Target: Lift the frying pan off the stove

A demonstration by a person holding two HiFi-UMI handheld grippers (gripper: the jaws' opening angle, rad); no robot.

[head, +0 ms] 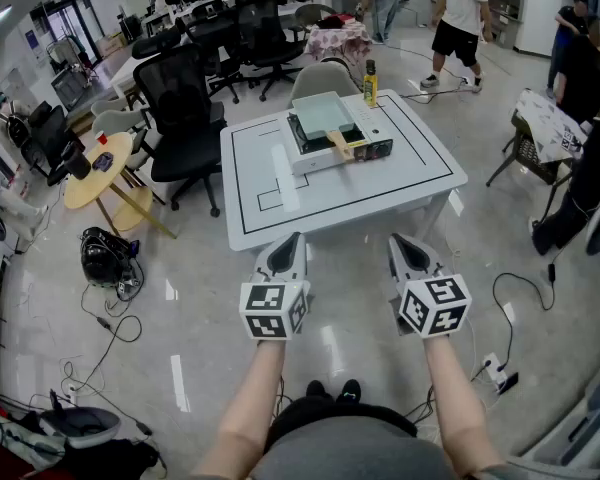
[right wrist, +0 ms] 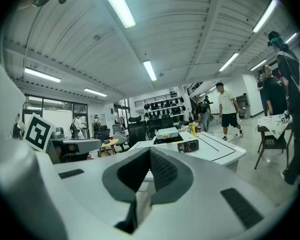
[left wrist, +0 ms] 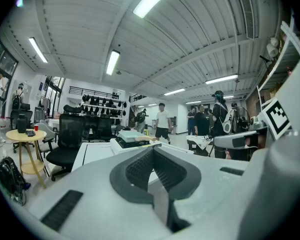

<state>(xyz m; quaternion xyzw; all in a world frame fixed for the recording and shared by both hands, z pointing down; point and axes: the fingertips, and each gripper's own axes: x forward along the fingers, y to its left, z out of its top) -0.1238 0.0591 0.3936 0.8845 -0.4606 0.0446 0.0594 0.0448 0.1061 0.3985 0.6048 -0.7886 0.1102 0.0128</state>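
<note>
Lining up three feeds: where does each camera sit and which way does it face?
Head view: on the person's head, steeply down at table, stove, frying pan; forearms, left gripper, right gripper show.
Left gripper view: on the left gripper, along its shut jaws toward the table; right gripper at right.
Right gripper view: along its shut jaws toward the table; left gripper at left.
All share the frying pan on the stove.

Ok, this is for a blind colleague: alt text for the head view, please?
A square frying pan sits on a portable stove on a white table, a yellow bottle beside it; the left gripper and right gripper hover shut and empty, short of the table.
</note>
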